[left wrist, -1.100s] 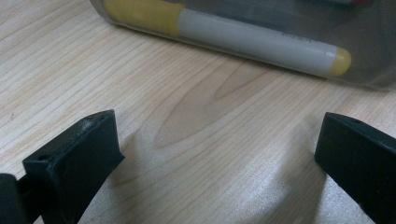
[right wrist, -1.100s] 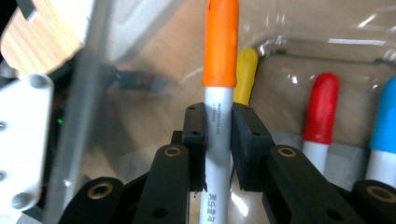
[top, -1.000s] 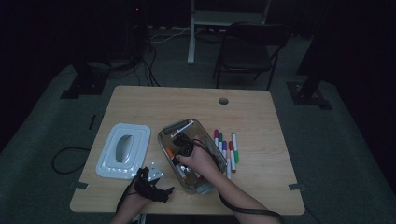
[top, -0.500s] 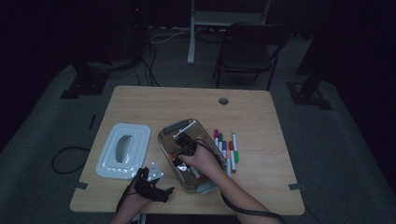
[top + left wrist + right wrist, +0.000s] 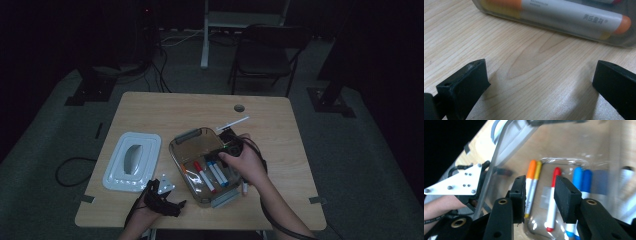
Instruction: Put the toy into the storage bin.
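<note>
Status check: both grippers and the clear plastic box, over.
Left gripper open, resting on wooden table. Right gripper open, empty, over clear plastic box. Markers inside; one white marker outside. White lid off.

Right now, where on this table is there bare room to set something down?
The far strip of table behind the lid and the right edge are bare. The near middle is crowded by the marker box and both hands.
</note>
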`<state>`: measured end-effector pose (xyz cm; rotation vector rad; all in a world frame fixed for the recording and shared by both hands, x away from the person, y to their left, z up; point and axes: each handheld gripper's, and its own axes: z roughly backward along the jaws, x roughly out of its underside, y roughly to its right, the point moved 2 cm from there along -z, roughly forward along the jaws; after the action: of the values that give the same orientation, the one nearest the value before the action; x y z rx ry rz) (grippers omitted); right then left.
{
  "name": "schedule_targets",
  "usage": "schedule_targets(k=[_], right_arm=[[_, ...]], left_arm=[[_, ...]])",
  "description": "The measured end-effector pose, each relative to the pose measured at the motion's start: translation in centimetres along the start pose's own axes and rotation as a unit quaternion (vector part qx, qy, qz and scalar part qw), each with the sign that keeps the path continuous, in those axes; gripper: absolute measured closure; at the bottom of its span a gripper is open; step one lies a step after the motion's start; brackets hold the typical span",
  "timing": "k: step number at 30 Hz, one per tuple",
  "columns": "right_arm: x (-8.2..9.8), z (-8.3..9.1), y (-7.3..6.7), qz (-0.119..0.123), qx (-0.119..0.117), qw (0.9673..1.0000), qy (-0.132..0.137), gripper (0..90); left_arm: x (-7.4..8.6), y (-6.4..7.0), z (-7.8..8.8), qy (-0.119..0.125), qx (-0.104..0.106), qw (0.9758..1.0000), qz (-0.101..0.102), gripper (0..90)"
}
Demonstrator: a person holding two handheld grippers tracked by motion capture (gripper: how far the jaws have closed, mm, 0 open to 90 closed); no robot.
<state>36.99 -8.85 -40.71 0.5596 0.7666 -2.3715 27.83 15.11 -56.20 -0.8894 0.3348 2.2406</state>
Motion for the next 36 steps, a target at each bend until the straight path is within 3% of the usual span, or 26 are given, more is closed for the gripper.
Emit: schedule_targets(k=[6, 13, 17, 20, 26, 29, 36], right_arm=[[1.0, 3.8, 2.5, -0.012, 0.019, 0.9983, 0.054, 59.6], [2.6, 5.8, 6.3, -0.045, 0.058, 0.9948, 0.071, 60.3], [3.9, 5.1, 9.1, -0.068, 0.083, 0.9922, 0.063, 61.5], [4.9, 4.0, 11.4, -0.086, 0.118, 0.9876, 0.056, 62.2], [6.5, 1.0, 15.4, -0.125, 0.168, 0.9778, 0.013, 63.4], [7.0, -0.1, 16.4, -0.138, 0.175, 0.9747, 0.0, 64.0], [7.2, -1.7, 17.5, -0.159, 0.175, 0.9717, -0.012, 66.2]], left_arm=[[0.0, 0.0, 0.0, 0.0, 0.0, 1.0, 0.0, 0.6], [0.0, 0.0, 0.0, 0.001, 0.0, 1.0, 0.0, 0.6], [0.0, 0.0, 0.0, 0.0, 0.0, 1.0, 0.0, 0.6], [0.0, 0.0, 0.0, 0.0, 0.0, 1.0, 0.0, 0.6], [0.0, 0.0, 0.0, 0.0, 0.0, 1.0, 0.0, 0.7], [0.0, 0.0, 0.0, 0.0, 0.0, 1.0, 0.0, 0.6], [0.0, 0.0, 0.0, 0.0, 0.0, 1.0, 0.0, 0.7]])
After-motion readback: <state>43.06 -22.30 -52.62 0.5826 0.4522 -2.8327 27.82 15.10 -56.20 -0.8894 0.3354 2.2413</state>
